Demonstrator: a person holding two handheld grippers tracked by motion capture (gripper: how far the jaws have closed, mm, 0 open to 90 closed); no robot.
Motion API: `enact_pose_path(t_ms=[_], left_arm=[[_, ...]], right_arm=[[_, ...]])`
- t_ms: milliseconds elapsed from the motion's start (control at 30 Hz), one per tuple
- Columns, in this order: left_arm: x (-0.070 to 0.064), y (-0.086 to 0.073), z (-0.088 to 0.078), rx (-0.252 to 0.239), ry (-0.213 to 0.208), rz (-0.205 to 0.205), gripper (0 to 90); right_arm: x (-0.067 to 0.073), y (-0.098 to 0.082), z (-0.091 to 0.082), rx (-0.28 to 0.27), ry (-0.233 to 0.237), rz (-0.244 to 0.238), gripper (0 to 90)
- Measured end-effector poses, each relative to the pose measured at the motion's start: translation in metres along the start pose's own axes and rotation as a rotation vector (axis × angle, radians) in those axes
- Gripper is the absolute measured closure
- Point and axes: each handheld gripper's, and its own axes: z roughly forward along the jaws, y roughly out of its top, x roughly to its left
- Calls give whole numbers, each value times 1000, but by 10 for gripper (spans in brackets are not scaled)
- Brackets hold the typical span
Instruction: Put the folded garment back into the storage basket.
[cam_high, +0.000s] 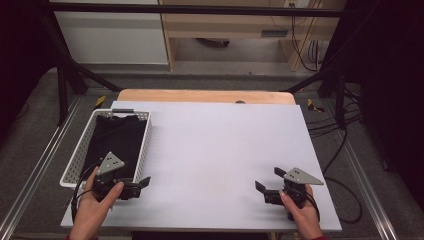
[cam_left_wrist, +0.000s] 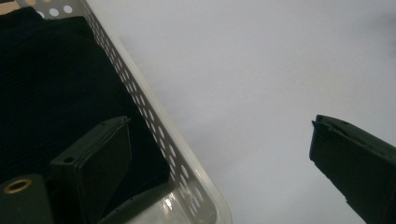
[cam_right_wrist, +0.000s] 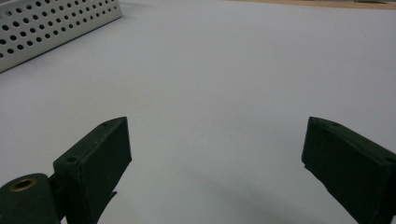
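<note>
While we look across the white desk (cam_high: 215, 150), our left gripper (cam_high: 139, 185) hangs with fingers released over the near corner of the perforated basket (cam_high: 145, 142) holding black cloth (cam_high: 114, 137); our right gripper (cam_high: 267, 186), fingers likewise spread, hovers above bare sheet, grey floor (cam_high: 360, 165) beyond.

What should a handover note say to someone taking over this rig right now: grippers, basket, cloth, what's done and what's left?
Left gripper: open, holding nothing, at the near right corner of the basket; in its own view one of its fingers is over the basket and the other is over the table.
Right gripper: open, holding nothing, low over the white table at its near right.
Black cloth: lying folded inside the basket, untouched.
Done: nothing visible yet.
Left: probably grasp the cloth and lift it out onto the table.
</note>
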Motion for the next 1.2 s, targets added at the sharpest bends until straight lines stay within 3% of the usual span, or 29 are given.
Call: enact_pose_path(t_ms=[1200], left_arm=[[4,-13,3,-20,-14,-23,58]], right_arm=[[10,15,31,-2,12,-18,94]])
